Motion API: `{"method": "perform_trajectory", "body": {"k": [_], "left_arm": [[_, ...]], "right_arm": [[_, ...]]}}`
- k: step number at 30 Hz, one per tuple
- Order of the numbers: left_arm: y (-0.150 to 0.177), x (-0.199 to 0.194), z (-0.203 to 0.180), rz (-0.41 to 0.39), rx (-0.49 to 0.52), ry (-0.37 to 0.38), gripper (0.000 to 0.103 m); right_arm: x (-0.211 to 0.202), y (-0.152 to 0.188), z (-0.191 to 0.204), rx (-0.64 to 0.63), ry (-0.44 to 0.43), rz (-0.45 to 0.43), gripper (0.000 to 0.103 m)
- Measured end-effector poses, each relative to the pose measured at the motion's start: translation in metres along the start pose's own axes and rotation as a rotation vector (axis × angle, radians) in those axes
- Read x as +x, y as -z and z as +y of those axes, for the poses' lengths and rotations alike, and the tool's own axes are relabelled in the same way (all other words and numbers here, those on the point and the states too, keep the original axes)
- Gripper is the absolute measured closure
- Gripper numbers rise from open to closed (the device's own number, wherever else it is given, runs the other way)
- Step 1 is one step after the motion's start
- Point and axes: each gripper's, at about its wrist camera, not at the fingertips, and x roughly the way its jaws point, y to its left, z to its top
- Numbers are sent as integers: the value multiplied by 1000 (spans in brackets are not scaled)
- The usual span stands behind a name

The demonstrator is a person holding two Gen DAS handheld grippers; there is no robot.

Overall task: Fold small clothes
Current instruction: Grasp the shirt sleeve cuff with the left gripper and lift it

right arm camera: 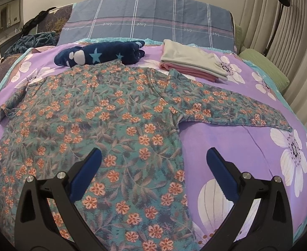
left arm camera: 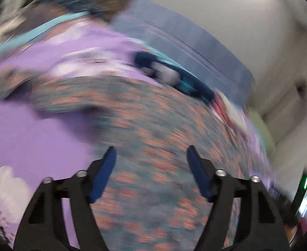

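Note:
A teal long-sleeved shirt with orange flowers (right arm camera: 115, 121) lies spread flat on the purple floral bedsheet (right arm camera: 226, 142), with its right sleeve (right arm camera: 232, 106) stretched out to the right. My right gripper (right arm camera: 153, 156) is open and empty above the shirt's lower right edge. In the blurred left wrist view the same shirt (left arm camera: 153, 146) fills the middle, and my left gripper (left arm camera: 151, 156) is open and empty above it.
A folded navy garment with stars (right arm camera: 103, 55) and a folded stack of grey and pink clothes (right arm camera: 193, 62) lie behind the shirt. A blue plaid pillow (right arm camera: 149, 18) is at the head. A green cushion (right arm camera: 264, 67) and a floor lamp (right arm camera: 278, 14) stand at the right.

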Motion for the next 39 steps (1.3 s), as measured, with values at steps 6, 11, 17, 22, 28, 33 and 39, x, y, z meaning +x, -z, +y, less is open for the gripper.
{"method": "perform_trajectory", "body": {"k": [6,11,17,22,28,33,39], "left_arm": [[-40,-17,140,-106,-416,-56,41],[-66,-12,203,-166,-618,-143,37],[-85,6,231,-212,-723,-204,36],[-106,19,241,-210,-691,-252,100],[-147,8,158,-248,-405,-165,100],[-166,28,10,-197,-39,4,100],[-99,86,-149,-16,304,221,99]], "right_arm": [[10,3,2,-9,13,29,2],[18,5,5,-21,23,57,2],[17,5,1,-19,43,59,2],[22,4,-9,14,33,75,2],[28,3,-19,28,50,77,2],[31,0,-23,60,25,72,2],[31,3,-32,69,25,69,2]]}}
